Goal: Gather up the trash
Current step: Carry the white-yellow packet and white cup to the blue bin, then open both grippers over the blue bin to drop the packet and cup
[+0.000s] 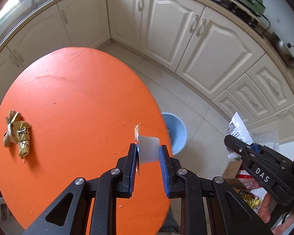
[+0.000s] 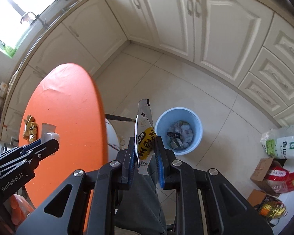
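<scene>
My left gripper [image 1: 148, 152] is shut on a small white plastic cup [image 1: 149, 149] with a peeled foil lid, over the right edge of the round orange table [image 1: 72, 101]. My right gripper [image 2: 145, 152] is shut on a white and yellow snack wrapper [image 2: 144, 135], held above the floor just left of the light blue bin [image 2: 198, 125], which holds several scraps. The bin [image 1: 179, 133] also peeks out beyond the table edge in the left wrist view. A crumpled tan wrapper [image 1: 17, 134] lies on the table's left side. The left gripper [image 2: 49, 143] and that tan wrapper [image 2: 30, 130] show at the left in the right wrist view.
Cream kitchen cabinets [image 2: 166, 19] curve around the tiled floor. A white and green sack [image 2: 282, 144], cardboard boxes [image 2: 264, 170] with bags and a yellow bottle sit at the right on the floor. A person's grey trouser leg [image 2: 141, 195] is below the right gripper.
</scene>
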Demonstrator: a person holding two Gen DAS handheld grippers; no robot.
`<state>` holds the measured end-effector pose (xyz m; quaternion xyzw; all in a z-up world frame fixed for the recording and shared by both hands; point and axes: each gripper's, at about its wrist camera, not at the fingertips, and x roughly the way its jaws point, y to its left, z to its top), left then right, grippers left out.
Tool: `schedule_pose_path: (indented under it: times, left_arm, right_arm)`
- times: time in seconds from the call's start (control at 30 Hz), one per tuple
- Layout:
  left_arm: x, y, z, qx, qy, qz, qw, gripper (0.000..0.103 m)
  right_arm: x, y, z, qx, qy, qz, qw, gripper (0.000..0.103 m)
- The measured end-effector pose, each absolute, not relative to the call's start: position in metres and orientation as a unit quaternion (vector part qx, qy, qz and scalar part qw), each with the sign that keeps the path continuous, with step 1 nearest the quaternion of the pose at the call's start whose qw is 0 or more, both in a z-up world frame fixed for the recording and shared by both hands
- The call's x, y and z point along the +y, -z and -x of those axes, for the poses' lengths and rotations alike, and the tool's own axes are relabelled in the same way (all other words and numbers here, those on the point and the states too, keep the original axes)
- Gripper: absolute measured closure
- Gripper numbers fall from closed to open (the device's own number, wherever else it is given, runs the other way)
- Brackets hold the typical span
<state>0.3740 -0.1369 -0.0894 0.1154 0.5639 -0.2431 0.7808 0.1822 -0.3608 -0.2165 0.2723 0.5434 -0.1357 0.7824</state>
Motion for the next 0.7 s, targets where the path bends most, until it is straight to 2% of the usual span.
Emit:
schedule_pose_path:
  times: [0.37, 0.43, 0.5, 0.53, 0.7]
  left_arm:
    - [-0.256, 0.131, -0.382, 0.563, 0.298, -0.186, 0.748, 0.083]
    - [-0.268, 0.138, -0.385, 0.563, 0.297, -0.193, 0.747, 0.078]
    - [-0.281, 0.146, -0.389, 0.568, 0.296, -0.186, 0.745, 0.058]
    - [-0.285, 0.148, -0.391, 0.568, 0.298, -0.181, 0.746, 0.055]
    - [-0.287, 0.160, -0.396, 0.566, 0.286, -0.187, 0.750, 0.054]
  right_arm:
    - [-0.441, 0.242, -0.104, 0.541, 0.217, -0.331, 0.742, 0.085]
    - [-0.451, 0.245, -0.096, 0.541, 0.227, -0.338, 0.736, 0.085]
    - [-0.458, 0.250, -0.090, 0.542, 0.234, -0.344, 0.730, 0.085]
    - [-0.462, 0.252, -0.088, 0.544, 0.236, -0.346, 0.727, 0.085]
    - [-0.471, 0.265, -0.089, 0.550, 0.240, -0.354, 0.717, 0.085]
